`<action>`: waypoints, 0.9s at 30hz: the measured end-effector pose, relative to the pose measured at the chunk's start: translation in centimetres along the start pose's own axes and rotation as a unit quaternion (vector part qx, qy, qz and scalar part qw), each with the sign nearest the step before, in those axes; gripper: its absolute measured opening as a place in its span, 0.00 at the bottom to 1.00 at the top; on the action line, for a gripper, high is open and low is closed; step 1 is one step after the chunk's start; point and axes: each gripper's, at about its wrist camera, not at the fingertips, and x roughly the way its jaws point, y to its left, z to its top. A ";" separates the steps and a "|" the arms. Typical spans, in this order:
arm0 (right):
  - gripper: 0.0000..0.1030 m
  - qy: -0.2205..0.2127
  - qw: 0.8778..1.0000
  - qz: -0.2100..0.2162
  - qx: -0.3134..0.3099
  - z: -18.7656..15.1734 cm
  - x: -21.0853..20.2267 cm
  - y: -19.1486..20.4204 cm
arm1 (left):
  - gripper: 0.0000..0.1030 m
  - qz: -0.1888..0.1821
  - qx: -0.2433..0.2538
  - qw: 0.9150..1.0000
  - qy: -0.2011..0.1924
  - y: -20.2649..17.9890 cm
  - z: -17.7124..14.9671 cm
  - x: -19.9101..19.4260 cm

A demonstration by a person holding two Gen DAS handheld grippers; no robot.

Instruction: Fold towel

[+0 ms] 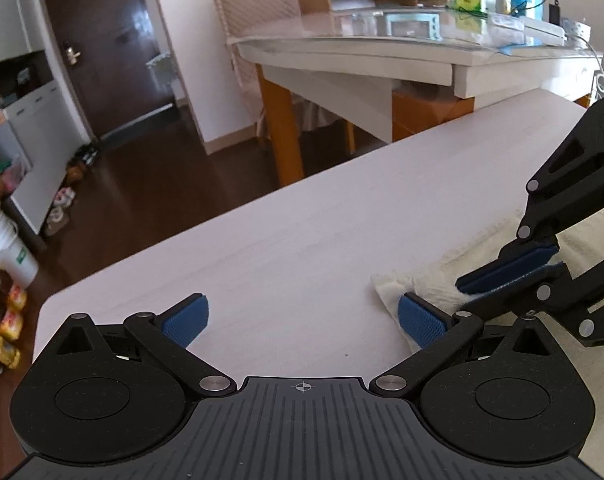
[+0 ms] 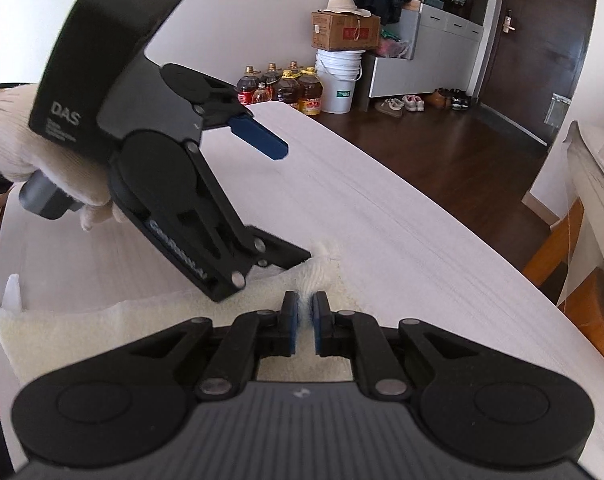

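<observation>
Black linkage arms of the left gripper (image 1: pixel 304 322) fill the foot of the left wrist view, its blue pads spread wide with nothing between them; the right-hand pad sits over the near corner of the cream towel (image 1: pixel 430 284), which lies on the pale table (image 1: pixel 261 248), the other pad over bare tabletop beside that corner. Past the towel's corner the right gripper (image 1: pixel 510 268) slants down onto the cloth, blue pads pressed close with a sliver of white pile showing at their tip, likely to keep hold of that part of the towel. Beyond the towel, across the far table edge, stands a glass-topped dining table (image 1: pixel 382 40). From the right wrist view, the right gripper (image 2: pixel 306 322) has its pads nearly together, pinching a raised tuft of the towel (image 2: pixel 101 328); the cloth spreads flat to the left of that tuft, toward a turned-up end at the table edge. Just behind the tuft the left gripper (image 2: pixel 279 208), held by a gloved hand (image 2: pixel 41 152), tilts down with one finger touching the towel and the other raised well above it, seemingly open to take the edge next to the pinch
</observation>
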 end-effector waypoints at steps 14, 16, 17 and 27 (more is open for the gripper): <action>0.04 -0.022 1.000 0.000 0.016 -4.7 -9.7 1.1 | 1.00 0.002 0.011 1.000 0.029 -0.1 0.8 0.3; 0.04 -0.019 1.000 0.001 0.021 -5.7 -11.0 1.3 | 1.00 0.005 0.011 0.999 0.030 -0.4 1.0 0.4; 0.04 -0.016 1.000 0.000 0.025 -6.6 -12.2 1.6 | 1.00 0.007 0.012 0.999 0.030 -0.5 1.0 0.4; 0.30 -0.009 0.998 -0.064 -0.028 -7.0 -14.0 2.4 | 1.00 0.017 0.027 0.999 0.030 -1.5 1.3 -1.0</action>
